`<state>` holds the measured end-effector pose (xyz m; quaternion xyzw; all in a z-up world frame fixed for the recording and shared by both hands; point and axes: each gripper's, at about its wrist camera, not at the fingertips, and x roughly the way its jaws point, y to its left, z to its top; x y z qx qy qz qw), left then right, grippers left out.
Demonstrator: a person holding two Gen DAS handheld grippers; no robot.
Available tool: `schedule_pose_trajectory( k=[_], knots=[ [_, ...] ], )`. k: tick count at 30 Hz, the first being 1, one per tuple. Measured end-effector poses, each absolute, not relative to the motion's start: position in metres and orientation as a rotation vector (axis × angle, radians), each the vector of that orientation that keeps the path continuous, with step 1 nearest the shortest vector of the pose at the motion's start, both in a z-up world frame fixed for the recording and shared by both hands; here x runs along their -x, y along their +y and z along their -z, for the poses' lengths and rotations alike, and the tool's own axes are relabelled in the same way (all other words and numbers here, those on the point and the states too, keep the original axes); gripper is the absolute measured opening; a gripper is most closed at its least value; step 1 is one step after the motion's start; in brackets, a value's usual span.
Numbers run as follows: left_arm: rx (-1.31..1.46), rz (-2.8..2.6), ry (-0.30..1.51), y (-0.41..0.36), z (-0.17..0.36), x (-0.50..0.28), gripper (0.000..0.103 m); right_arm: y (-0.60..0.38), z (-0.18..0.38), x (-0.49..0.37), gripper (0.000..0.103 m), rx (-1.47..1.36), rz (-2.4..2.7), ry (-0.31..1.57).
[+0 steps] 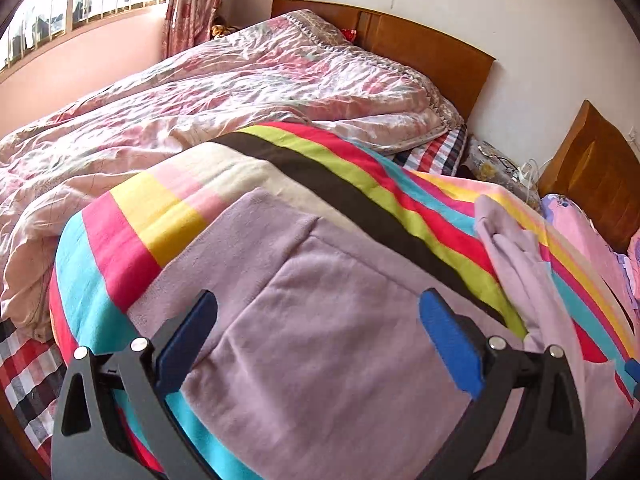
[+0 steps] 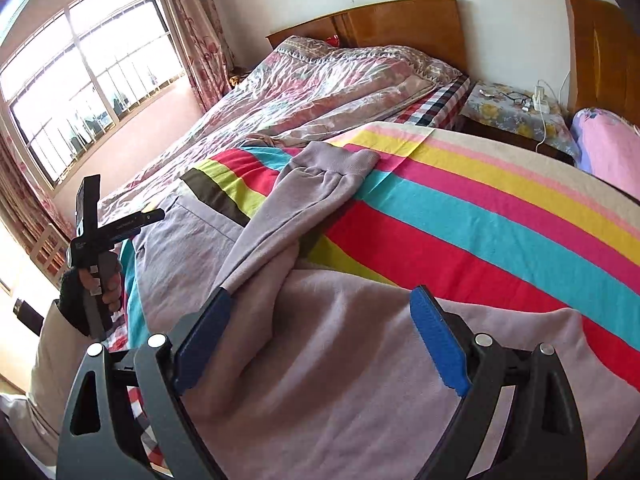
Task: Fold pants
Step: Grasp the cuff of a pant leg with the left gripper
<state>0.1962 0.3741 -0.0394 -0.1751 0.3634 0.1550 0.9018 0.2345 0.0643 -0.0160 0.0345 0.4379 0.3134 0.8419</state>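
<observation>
Lilac pants (image 1: pixel 320 320) lie on a rainbow-striped blanket (image 1: pixel 160 216) on the bed. In the left wrist view a flat part with a pocket seam lies under my left gripper (image 1: pixel 316 312), which is open and empty just above the cloth. A bunched leg (image 1: pixel 516 252) lies at the right. In the right wrist view my right gripper (image 2: pixel 320 308) is open and empty above the pants (image 2: pixel 340 360). One leg with a ribbed cuff (image 2: pixel 320 172) is folded across toward the far side. The left gripper's handle (image 2: pixel 96 256), held by a hand, shows at the left.
A crumpled pink floral quilt (image 1: pixel 220 92) covers the far side of the bed below a wooden headboard (image 1: pixel 420 44). A nightstand (image 2: pixel 516 112) with glasses and a charger stands at the right, next to a pink pillow (image 2: pixel 608 148). A window (image 2: pixel 88 76) is at the left.
</observation>
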Motion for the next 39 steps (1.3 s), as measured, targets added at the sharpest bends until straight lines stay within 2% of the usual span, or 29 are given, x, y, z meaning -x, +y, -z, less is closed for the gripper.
schedule_pose_trajectory(
  k=[2, 6, 9, 10, 11, 14, 15, 16, 18, 19, 23, 25, 28, 30, 31, 33, 34, 35, 39],
  knots=[
    [0.321, -0.2, 0.729, 0.336, 0.012, -0.22, 0.101, 0.072, 0.028, -0.25, 0.087, -0.151, -0.632, 1.006],
    [0.082, 0.028, 0.813, 0.224, -0.013, -0.298, 0.101, 0.086, 0.028, -0.237, 0.087, -0.166, -0.667, 0.988],
    [-0.167, 0.129, 1.004, 0.142, 0.021, -0.346, 0.101, 0.082, 0.019, -0.216, 0.087, -0.115, -0.669, 0.948],
    [-0.246, 0.134, 1.061, 0.123, 0.037, -0.356, 0.098, 0.074, 0.017, -0.21, 0.087, -0.108, -0.664, 0.942],
    [-0.318, 0.122, 1.098, 0.108, 0.051, -0.363, 0.09, 0.067, 0.015, -0.204, 0.087, -0.107, -0.658, 0.939],
    [-0.442, 0.099, 1.181, 0.09, 0.084, -0.37, 0.081, 0.047, 0.014, -0.193, 0.087, -0.122, -0.638, 0.94],
    [-0.475, 0.08, 1.198, 0.089, 0.091, -0.37, 0.073, 0.042, 0.014, -0.191, 0.087, -0.127, -0.629, 0.94],
    [-0.493, 0.059, 1.211, 0.092, 0.097, -0.368, 0.058, 0.037, 0.016, -0.191, 0.087, -0.134, -0.617, 0.941],
    [-0.428, 0.061, 1.204, 0.107, 0.09, -0.362, 0.019, 0.03, 0.019, -0.193, 0.087, -0.157, -0.605, 0.943],
    [-0.381, 0.061, 1.172, 0.119, 0.08, -0.358, 0.007, 0.028, 0.02, -0.194, 0.087, -0.164, -0.602, 0.943],
    [-0.079, 0.032, 0.886, 0.194, 0.013, -0.309, 0.006, 0.03, 0.022, -0.19, 0.087, -0.169, -0.627, 0.932],
    [0.136, 0.018, 0.76, 0.248, -0.013, -0.258, 0.006, 0.034, 0.023, -0.187, 0.087, -0.162, -0.646, 0.932],
    [0.403, -0.028, 0.653, 0.33, -0.002, -0.169, 0.007, 0.041, 0.027, -0.185, 0.087, -0.154, -0.671, 0.937],
    [0.506, -0.078, 0.692, 0.369, 0.036, -0.13, 0.01, 0.045, 0.03, -0.186, 0.087, -0.155, -0.685, 0.943],
    [0.53, -0.133, 0.749, 0.384, 0.058, -0.118, 0.013, 0.048, 0.031, -0.187, 0.087, -0.154, -0.693, 0.948],
    [0.575, -0.164, 0.775, 0.4, 0.084, -0.094, 0.03, 0.054, 0.036, -0.188, 0.087, -0.147, -0.699, 0.963],
    [0.583, -0.172, 0.766, 0.402, 0.087, -0.084, 0.042, 0.057, 0.038, -0.188, 0.087, -0.14, -0.703, 0.969],
    [0.57, -0.179, 0.742, 0.402, 0.084, -0.075, 0.05, 0.062, 0.038, -0.187, 0.087, -0.134, -0.709, 0.973],
    [0.4, -0.179, 0.655, 0.377, 0.048, -0.08, 0.065, 0.073, 0.036, -0.179, 0.087, -0.097, -0.738, 0.965]
  ],
)
